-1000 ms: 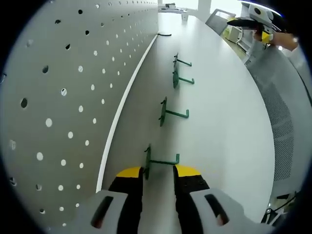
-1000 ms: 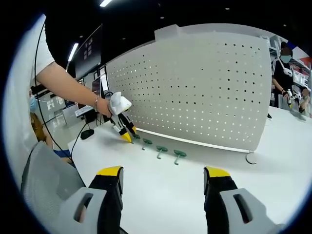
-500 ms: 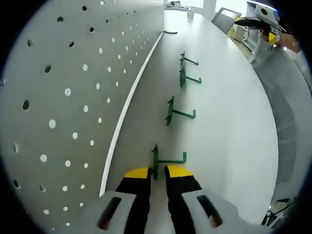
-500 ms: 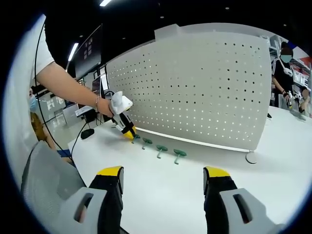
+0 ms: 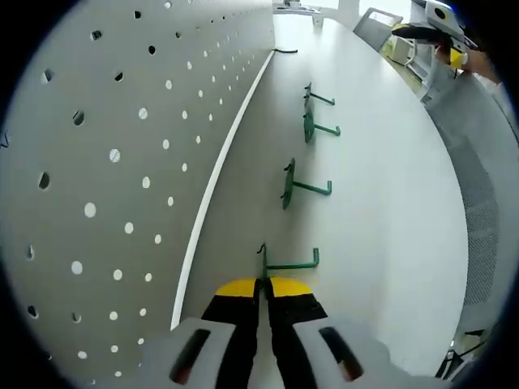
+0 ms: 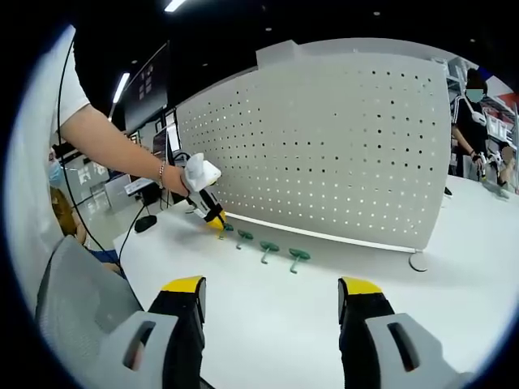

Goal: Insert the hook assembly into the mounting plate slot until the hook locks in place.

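In the left gripper view, my left gripper is shut on the round base plate of the nearest green hook, which lies on the white table. Three more green hooks lie in a row beyond it. The white pegboard mounting plate stands along the left. In the right gripper view, my right gripper is open and holds nothing, well back from the pegboard. There the left gripper, held by a person's hand, rests at the leftmost hook of the green row.
A mesh office chair stands by the table's right edge; in the right gripper view the chair is at lower left. A black cable lies on the table's left end. A person stands at far right, behind the table.
My left gripper's jaws have closed from wide apart to shut on the nearest green hook's base plate. The right gripper has stayed still and open.
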